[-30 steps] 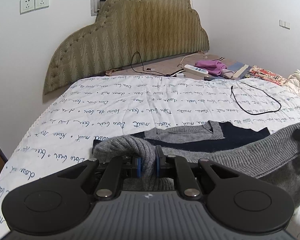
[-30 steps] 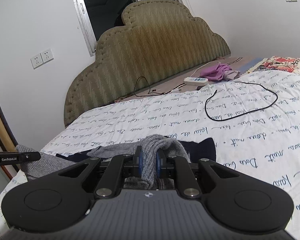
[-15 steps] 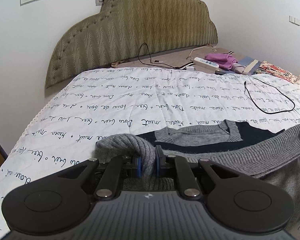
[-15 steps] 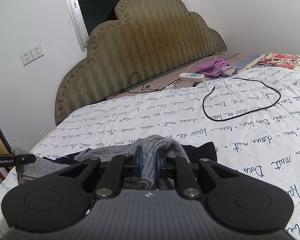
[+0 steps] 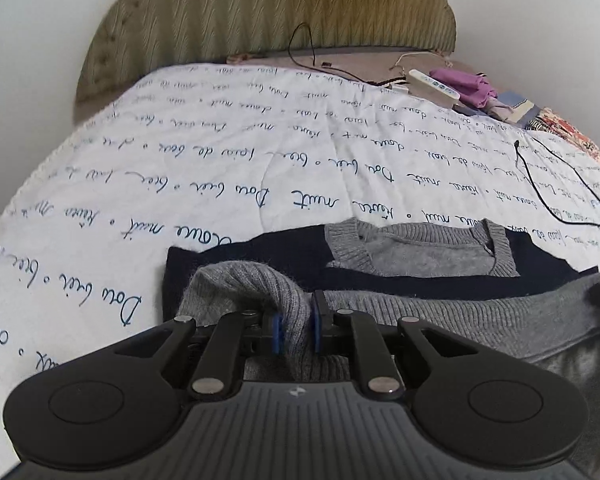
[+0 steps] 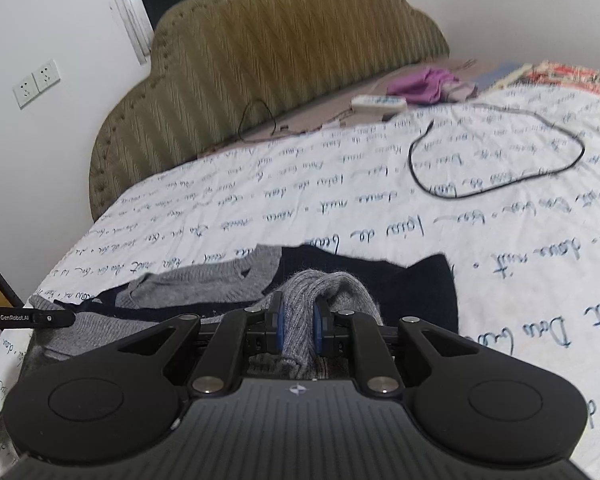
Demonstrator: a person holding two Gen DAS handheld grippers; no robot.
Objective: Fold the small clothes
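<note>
You can read "GenRobot.AI" in white on the black finger of the left gripper point(image 6: 32, 318), at the left edge of the right wrist view. The white bedspread point(image 5: 260, 152) carries repeated blue cursive script; "nuit" reads clearly, and "Dou" nearby, the rest too loose to make out.

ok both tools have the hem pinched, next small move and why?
Probably carry both forward and lower the grey hem toward the neckline. The left tool and right tool are each shut on a bunch of the sweater's ribbed hem, lifted over the body, while the navy shoulder band lies flat on the bedspread ahead. That would complete the bottom-to-top fold.
</note>
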